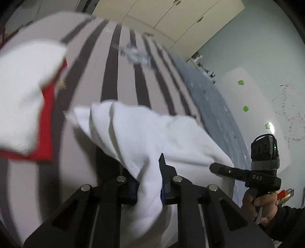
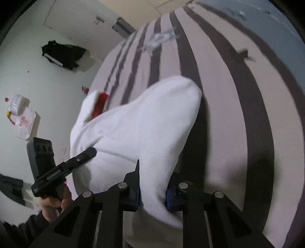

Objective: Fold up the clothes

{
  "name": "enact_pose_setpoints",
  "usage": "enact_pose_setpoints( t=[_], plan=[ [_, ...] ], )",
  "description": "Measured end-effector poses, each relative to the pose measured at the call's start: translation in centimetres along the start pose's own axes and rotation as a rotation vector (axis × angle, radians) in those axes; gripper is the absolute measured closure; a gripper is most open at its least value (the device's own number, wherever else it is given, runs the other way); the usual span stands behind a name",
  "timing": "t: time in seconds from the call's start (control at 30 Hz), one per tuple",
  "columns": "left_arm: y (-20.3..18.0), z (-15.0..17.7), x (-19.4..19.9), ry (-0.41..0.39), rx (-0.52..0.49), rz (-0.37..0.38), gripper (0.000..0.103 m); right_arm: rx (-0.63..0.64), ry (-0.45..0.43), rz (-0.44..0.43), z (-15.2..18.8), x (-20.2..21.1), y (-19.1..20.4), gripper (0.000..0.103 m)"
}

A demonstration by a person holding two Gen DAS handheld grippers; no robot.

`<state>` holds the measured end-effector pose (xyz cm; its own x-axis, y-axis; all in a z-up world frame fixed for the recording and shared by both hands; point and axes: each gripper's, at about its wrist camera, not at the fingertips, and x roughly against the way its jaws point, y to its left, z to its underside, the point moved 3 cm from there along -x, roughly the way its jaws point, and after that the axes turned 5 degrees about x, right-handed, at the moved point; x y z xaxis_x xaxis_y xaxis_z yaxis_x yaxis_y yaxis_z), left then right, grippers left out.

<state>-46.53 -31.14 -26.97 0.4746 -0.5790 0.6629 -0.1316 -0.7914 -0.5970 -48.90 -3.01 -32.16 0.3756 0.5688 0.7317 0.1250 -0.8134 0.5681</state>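
A white garment (image 1: 137,133) with a red part (image 1: 47,106) hangs lifted above a striped bed cover (image 1: 85,76). My left gripper (image 1: 148,181) is shut on a bunched fold of it. In the same view my right gripper (image 1: 215,167) pinches the cloth's right edge, with a hand on its handle. In the right wrist view the white garment (image 2: 143,124) rises from my right gripper (image 2: 153,183), which is shut on it. There my left gripper (image 2: 91,152) grips the cloth's left side. A red part (image 2: 101,103) shows at the far end.
The striped bed cover (image 2: 219,95) fills most of both views, and a blue-grey sheet (image 1: 205,99) lies along its right side. Cream wardrobe doors (image 1: 171,15) stand beyond the bed. On the white floor lie a black bag (image 2: 63,53) and plastic bags (image 2: 22,122).
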Motion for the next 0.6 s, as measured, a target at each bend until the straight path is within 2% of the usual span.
enact_pose_setpoints(
  t=[0.17,0.33,0.43,0.57,0.6],
  plan=[
    [3.6,-6.8,7.0,-0.065,-0.052,-0.044,0.09,0.046,-0.064,-0.045,-5.0,-0.1,7.9,0.086],
    [10.4,-14.1,13.6,-0.121,-0.073,-0.109,0.09,0.143,-0.128,-0.111,-11.1,-5.2,18.0,0.086],
    [19.3,-15.7,14.1,-0.051,0.038,-0.164,0.089,0.122,-0.098,-0.142,-12.6,-10.7,22.0,0.086],
    [30.0,-13.2,9.8,0.097,0.178,-0.245,0.085,0.111,0.054,-0.083,-10.5,-21.1,23.0,0.084],
    [31.8,-12.4,9.3,0.107,0.211,-0.217,0.082,0.107,0.104,-0.061,-9.6,-24.1,22.8,0.082]
  ],
)
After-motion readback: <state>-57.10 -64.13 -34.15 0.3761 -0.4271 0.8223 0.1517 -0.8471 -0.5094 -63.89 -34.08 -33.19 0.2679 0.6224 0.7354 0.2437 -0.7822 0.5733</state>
